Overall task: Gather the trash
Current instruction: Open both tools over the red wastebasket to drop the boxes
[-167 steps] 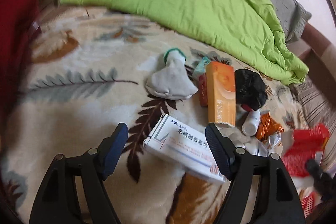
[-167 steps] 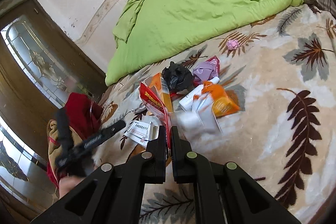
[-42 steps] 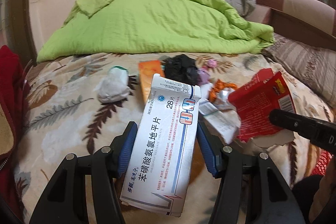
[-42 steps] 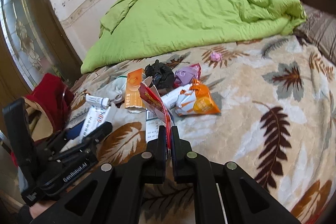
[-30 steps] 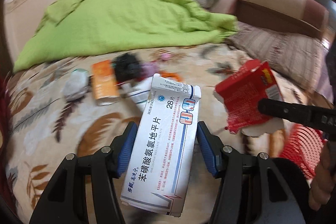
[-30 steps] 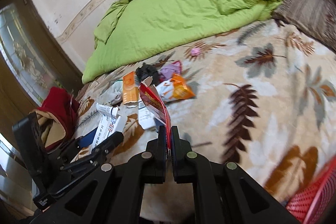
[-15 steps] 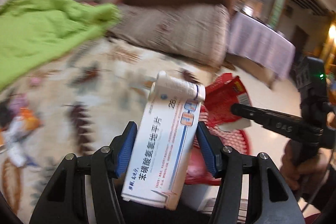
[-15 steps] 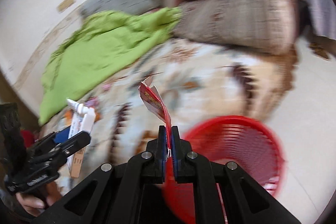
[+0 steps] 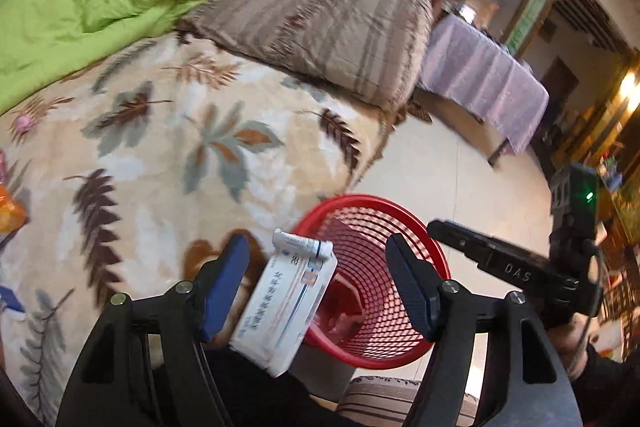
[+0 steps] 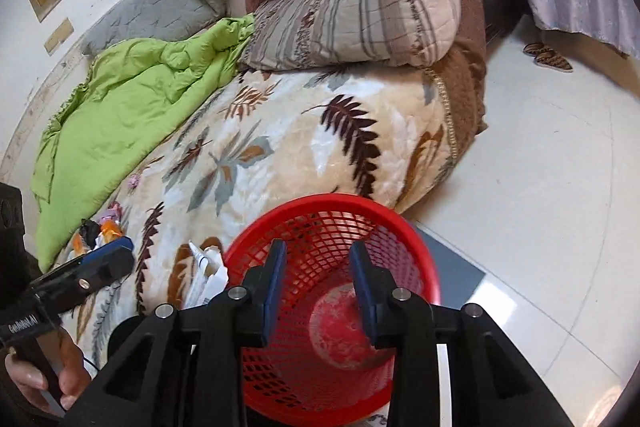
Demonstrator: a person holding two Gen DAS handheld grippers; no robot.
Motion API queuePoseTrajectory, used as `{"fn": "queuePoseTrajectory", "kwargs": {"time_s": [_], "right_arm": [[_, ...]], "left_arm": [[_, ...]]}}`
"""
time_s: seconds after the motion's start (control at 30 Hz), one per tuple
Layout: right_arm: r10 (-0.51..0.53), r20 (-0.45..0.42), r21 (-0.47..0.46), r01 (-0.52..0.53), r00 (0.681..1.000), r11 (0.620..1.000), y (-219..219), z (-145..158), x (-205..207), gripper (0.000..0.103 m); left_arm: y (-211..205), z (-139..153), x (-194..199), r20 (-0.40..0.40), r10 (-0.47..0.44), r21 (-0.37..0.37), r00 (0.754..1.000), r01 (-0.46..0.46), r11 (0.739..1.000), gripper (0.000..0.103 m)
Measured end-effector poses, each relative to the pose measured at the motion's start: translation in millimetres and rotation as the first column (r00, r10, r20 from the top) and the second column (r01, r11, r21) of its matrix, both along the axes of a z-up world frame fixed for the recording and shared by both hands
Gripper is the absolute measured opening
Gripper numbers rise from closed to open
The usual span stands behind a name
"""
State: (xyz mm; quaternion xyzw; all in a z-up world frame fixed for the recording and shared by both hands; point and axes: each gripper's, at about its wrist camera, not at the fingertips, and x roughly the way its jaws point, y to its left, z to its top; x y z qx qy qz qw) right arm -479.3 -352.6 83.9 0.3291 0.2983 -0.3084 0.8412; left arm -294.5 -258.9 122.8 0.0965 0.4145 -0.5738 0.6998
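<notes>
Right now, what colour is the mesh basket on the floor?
Red: the basket shows best in the right wrist view.

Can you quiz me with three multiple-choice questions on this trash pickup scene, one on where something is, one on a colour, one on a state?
1. Where does the waste basket stand?
A. On the bed
B. On the floor beside the bed
C. On the covered table

2. What colour is the rumpled quilt on the bed?
A. Green
B. Blue
C. Red

3. How do the jaws of the left gripper stand around the medicine box?
A. Apart, with gaps on both sides
B. Pressed on it
C. Shut, with no box near

Answers: 1 B, its rim sits by the blanket's edge, over the tiles. 2 A, it is bright lime. 3 A, the jaws are opening and the box hangs loose between them.
</notes>
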Motion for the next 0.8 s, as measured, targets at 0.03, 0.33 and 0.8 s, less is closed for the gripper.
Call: {"fn": "queuePoseTrajectory", "kwargs": {"time_s": [0.03,0.33,0.8], "right_arm": [[0.007,0.004,0.009,-0.007,1.0,1.0,0.1,-1.4,0.5,0.036],[0.158,0.097,0.15,-0.172,0.983,0.974,21.7,-23.9,49.5,0.036],[0.28,0.099,0.114,-0.291,0.955,0.95,42.4,-20.5,82.7,0.036]], "left_arm": [[3.9,1.5,5.1,-0.002,0.018,-0.005,1.0,-0.018,1.0,0.07],[43.8,12.2,35.1,-0.007,0.114,-0.045,0.993,-0.115,0.992,0.07],[98.7,0.1,72.3,0.01,0.25,-0.017,0.968,-0.25,0.968,0.07]]}}
